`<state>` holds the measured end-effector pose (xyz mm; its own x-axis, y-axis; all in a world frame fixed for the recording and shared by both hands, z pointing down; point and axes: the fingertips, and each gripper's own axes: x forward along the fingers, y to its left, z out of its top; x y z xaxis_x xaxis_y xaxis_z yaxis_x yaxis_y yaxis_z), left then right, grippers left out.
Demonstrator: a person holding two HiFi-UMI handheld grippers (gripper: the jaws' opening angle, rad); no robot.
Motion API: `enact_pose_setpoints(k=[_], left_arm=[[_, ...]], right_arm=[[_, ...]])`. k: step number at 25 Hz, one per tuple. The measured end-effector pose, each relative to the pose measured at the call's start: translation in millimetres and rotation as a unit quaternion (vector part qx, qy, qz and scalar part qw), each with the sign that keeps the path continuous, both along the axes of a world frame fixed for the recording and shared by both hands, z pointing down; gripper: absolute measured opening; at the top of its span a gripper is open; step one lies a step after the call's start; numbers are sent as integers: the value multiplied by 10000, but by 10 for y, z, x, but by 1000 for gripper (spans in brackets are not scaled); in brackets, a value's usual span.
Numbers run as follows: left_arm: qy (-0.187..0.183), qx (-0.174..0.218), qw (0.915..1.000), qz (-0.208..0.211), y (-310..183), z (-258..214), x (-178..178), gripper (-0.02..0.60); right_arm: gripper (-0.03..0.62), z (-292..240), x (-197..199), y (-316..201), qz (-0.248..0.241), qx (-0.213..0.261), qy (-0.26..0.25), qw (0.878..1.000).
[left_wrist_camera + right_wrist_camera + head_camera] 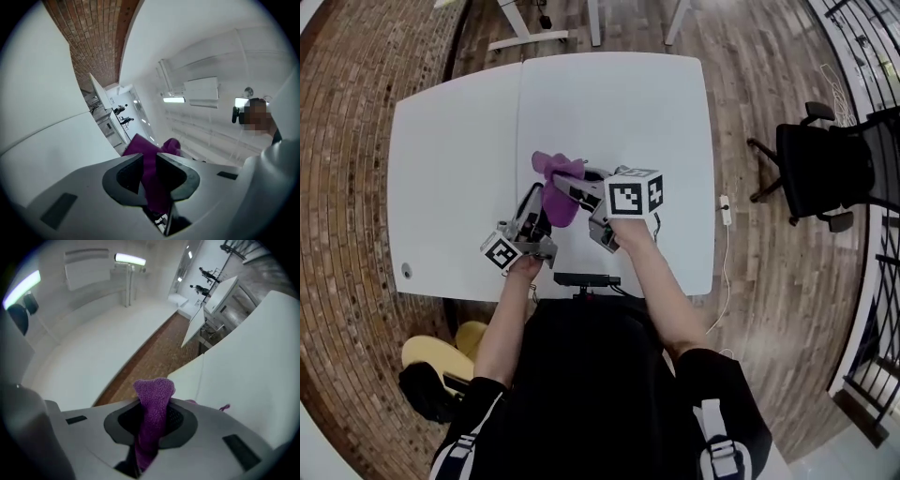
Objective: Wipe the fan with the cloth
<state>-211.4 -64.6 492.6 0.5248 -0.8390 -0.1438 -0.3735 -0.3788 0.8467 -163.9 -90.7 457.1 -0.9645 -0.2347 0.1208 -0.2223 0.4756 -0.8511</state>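
A purple cloth [555, 192] is held above the white table [619, 103], stretched between both grippers. My left gripper [534, 211] is shut on one end: in the left gripper view the cloth [152, 173] runs between its dark pads [124, 180] and sticks out past them. My right gripper [574, 185] is shut on the other end, and in the right gripper view a folded tip of the cloth [153, 397] pokes up from between its pads [180, 423]. The two grippers are close together, near the table's front edge. No fan shows in any view.
A black office chair [820, 169] stands on the wooden floor to the right, with a white power strip [725, 208] near the table. A black fitting [586, 279] sits at the table's front edge. A yellow stool [441, 352] is at the lower left.
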Motion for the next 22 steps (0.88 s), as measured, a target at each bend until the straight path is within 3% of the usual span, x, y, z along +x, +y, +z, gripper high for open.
enact_pose_setpoints(k=[3, 5, 7, 9, 11, 14, 18, 20, 22], left_arm=[[87, -40, 9999, -85, 9, 16, -10, 78], [-55, 16, 10000, -5, 2, -4, 39, 78], [-184, 51, 9998, 73, -17, -21, 68, 78], [-427, 1, 9990, 142, -16, -20, 96, 78], [-815, -9, 9962, 298, -2, -24, 169, 78], [-1512, 53, 9867, 591, 1, -36, 302, 80], [-2191, 137, 9723, 806, 30, -10, 392, 80], [-2370, 149, 9674, 875, 40, -8, 436, 80], [-2522, 124, 9633, 913, 48, -2, 463, 80]], right_arm=[[58, 478, -172, 99, -321, 690, 1469, 9862], [57, 607, -120, 111, -267, 1025, 1896, 9761], [58, 630, -49, 84, -89, 765, 1562, 9847], [58, 702, 53, 28, 235, -61, 645, 9976], [57, 836, 206, -54, 642, -801, -156, 9946], [58, 1198, 313, -80, 876, -1298, -360, 9870], [58, 1618, 194, 5, 721, -1314, 186, 9885], [57, 1773, 204, -15, 605, -988, 901, 9892], [57, 1967, 210, -7, 333, -582, 1834, 9807]])
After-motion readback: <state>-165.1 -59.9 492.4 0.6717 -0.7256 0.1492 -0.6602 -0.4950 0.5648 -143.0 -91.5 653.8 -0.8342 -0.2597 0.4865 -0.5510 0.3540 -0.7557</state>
